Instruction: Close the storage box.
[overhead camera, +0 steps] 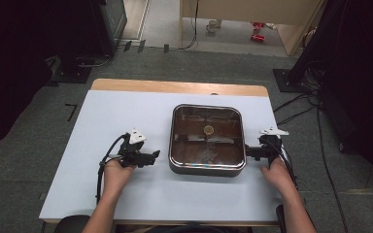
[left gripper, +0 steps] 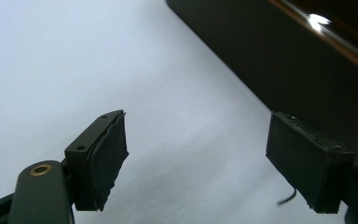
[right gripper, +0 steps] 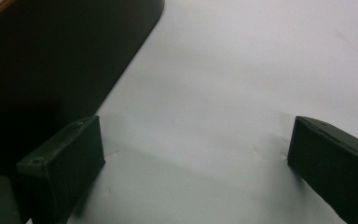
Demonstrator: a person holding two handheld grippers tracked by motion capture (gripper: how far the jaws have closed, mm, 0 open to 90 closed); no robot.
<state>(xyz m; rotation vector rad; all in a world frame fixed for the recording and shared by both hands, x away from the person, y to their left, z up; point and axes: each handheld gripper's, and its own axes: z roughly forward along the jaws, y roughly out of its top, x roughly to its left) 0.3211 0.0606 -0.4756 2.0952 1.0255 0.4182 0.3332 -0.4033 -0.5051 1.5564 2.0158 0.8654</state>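
Note:
A square dark pan with a shiny rim stands in the middle of the white table top, with a small round pale piece at its centre. My left gripper lies low on the table just left of the pan and points at its left wall. In the left gripper view that gripper is open over bare white surface, the pan's dark wall just beyond. My right gripper sits at the pan's right wall. In the right gripper view the gripper is open with nothing between the pads, beside the pan's wall.
The white top lies on a wooden table whose far edge shows behind it. Grey carpet surrounds the table. Black stands and cables lie on the floor at the right, dark equipment at the far left.

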